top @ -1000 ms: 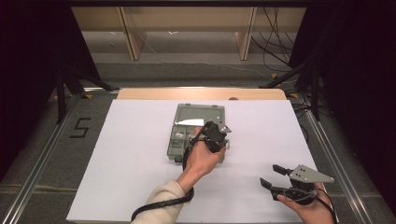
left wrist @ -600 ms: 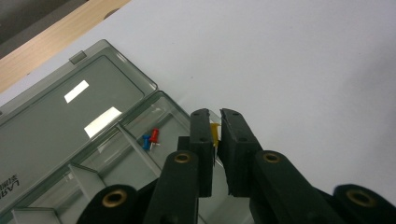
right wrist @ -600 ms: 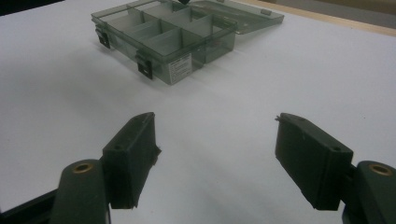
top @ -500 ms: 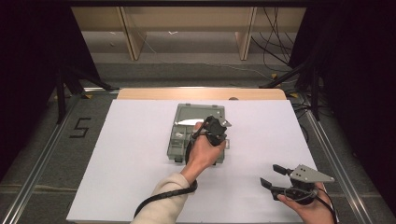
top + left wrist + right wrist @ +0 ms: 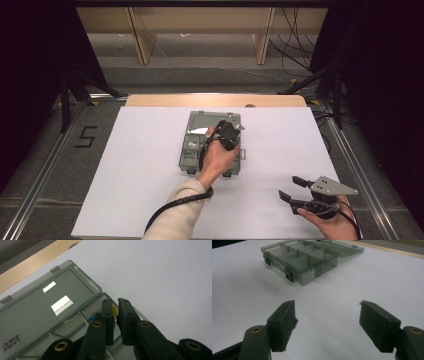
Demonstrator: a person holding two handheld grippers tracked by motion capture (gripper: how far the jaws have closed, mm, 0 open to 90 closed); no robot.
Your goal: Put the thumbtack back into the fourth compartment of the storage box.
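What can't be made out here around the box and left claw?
- Yellow piece between the left claw pads: mostly hidden, left gripper view.
- Compartment box contents: the hand covers them, high view.
- Box label text: too small, right gripper view.

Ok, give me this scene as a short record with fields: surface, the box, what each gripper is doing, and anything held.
surface: white table top
box: grey see-through compartment box, lid open and lying flat
left gripper: over the box's compartments, jaws nearly closed on a small yellow part
right gripper: jaws wide open, nothing between them, low over the bare table near the person's side
other contents: a small blue piece in a compartment by the left jaws
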